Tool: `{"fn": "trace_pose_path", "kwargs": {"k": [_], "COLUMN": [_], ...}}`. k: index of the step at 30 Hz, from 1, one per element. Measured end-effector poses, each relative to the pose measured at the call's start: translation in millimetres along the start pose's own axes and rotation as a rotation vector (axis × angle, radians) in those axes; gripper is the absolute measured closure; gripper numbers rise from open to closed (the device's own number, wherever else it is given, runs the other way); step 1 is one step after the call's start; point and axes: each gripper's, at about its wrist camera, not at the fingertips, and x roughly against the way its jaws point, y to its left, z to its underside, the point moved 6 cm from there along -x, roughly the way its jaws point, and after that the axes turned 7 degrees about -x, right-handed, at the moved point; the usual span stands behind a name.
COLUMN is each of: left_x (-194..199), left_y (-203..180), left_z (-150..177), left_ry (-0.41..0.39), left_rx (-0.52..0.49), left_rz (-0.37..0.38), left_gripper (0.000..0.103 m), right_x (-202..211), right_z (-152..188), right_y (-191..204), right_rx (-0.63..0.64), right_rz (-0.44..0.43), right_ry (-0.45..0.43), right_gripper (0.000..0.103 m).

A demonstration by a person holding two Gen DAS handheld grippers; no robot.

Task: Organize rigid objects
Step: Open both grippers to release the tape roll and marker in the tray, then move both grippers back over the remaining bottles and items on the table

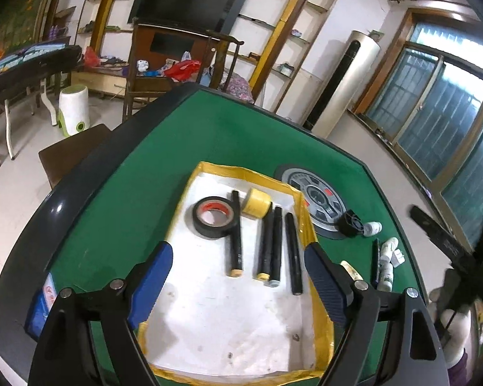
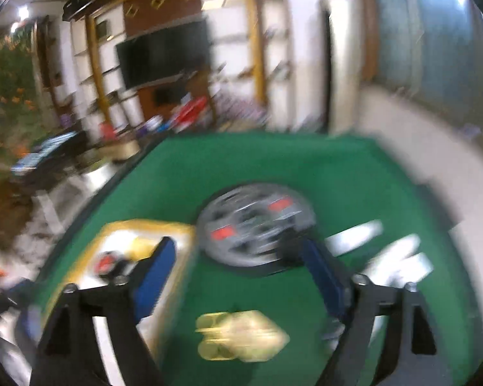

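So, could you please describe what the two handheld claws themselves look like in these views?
Both look alike. The left claw has two black angular arms, each with silver round bolts at the joints, ending in blue fingers with a ribbed inner face. The right claw shows the same black arms, silver bolts and blue fingers, though blurred. No cables or sleeves are visible.

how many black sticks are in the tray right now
4, all lying lengthwise in the tray: one against the black tape roll, two side by side in the middle, one nearest the right wall. None seem hidden.
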Motion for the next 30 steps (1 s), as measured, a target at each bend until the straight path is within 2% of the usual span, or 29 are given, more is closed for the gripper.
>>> {"fn": "trace_pose_path", "kwargs": {"k": [2, 4, 8, 14, 18, 20, 22, 26, 30], "left_x": [-0.5, -2.8, -13.2, -35.6, -54.6, -65.1, -80.2, -116.4, -150.2], "left_y": [-15.0, -34.7, -75.9, -138.3, -184.5, -205.2, -222.5, -238.5, -242.3], "left_z": [0.7, 2.5, 9.2, 26.3, 40.9, 41.5, 32.2, 7.2, -2.0], "left_ry": [-0.004, 0.002, 0.047, 0.136, 0.195, 0.211, 0.222, 0.248, 0.302], "left_rx": [-0.028, -0.056, -0.114, -0.219, -0.313, -0.349, -0.369, -0.365, -0.323], "left_rz": [0.003, 0.026, 0.073, 0.104, 0.135, 0.160, 0.161, 0.126, 0.096], "left_gripper": [0.016, 0.016, 0.016, 0.016, 0.016, 0.016, 0.016, 0.016, 0.016], "right_x": [17.8, 20.6, -2.9, -33.3, -47.7, -55.0, -51.2, -55.7, -60.2], "right_z": [2.1, 6.2, 21.1, 41.2, 53.2, 58.9, 59.6, 64.7, 68.3], "right_y": [-31.9, -62.9, -140.0, -219.8, -253.4, -265.4, -272.0, -275.5, -282.9], "right_rx": [0.027, 0.020, -0.123, -0.328, -0.381, -0.455, -0.501, -0.535, -0.582], "right_rz": [0.099, 0.143, 0.192, 0.233, 0.271, 0.238, 0.211, 0.168, 0.131], "right_ry": [-0.100, -0.131, -0.037, -0.015, -0.015, 0.022, 0.006, 0.035, 0.055], "right_gripper": [0.000, 0.000, 0.000, 0.000, 0.000, 0.000, 0.000, 0.000, 0.000]}}
